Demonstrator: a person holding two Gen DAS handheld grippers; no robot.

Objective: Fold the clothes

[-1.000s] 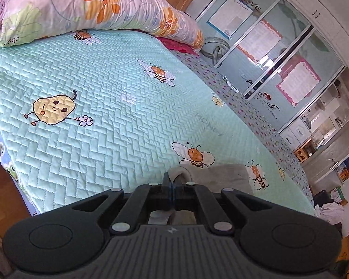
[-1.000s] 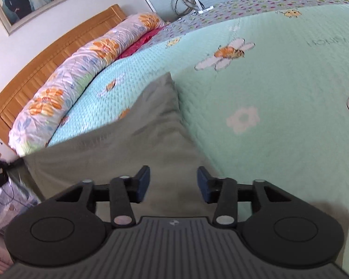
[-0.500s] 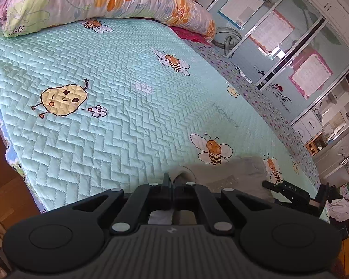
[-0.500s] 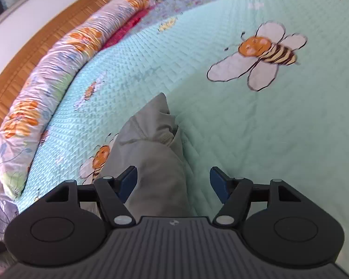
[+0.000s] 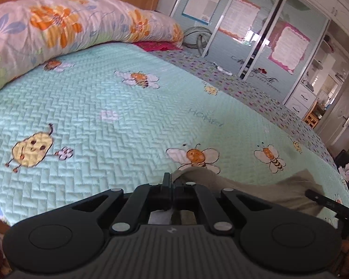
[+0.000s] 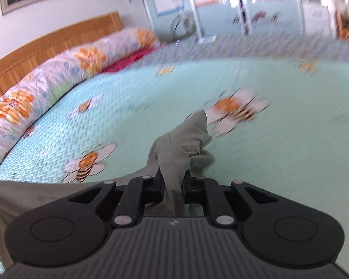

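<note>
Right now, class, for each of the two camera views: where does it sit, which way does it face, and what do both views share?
Left wrist: sits on the left gripper, facing across the quilt toward the mirrored wardrobe; its fingers clamp the grey garment.
Right wrist: sits on the right gripper, facing the headboard; blurred, pinching a bunched garment end.
Shared: garment, quilt, rolled floral duvet, wardrobe.

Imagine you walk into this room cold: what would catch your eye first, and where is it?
Probably the mint quilt covering the bed, dotted with cartoon bees and a smiling pear, with a long floral bolster along the wooden headboard. Next, the grey-green garment at the near edge, bunched and pinched in the right gripper, while the left gripper is shut on another part.
</note>
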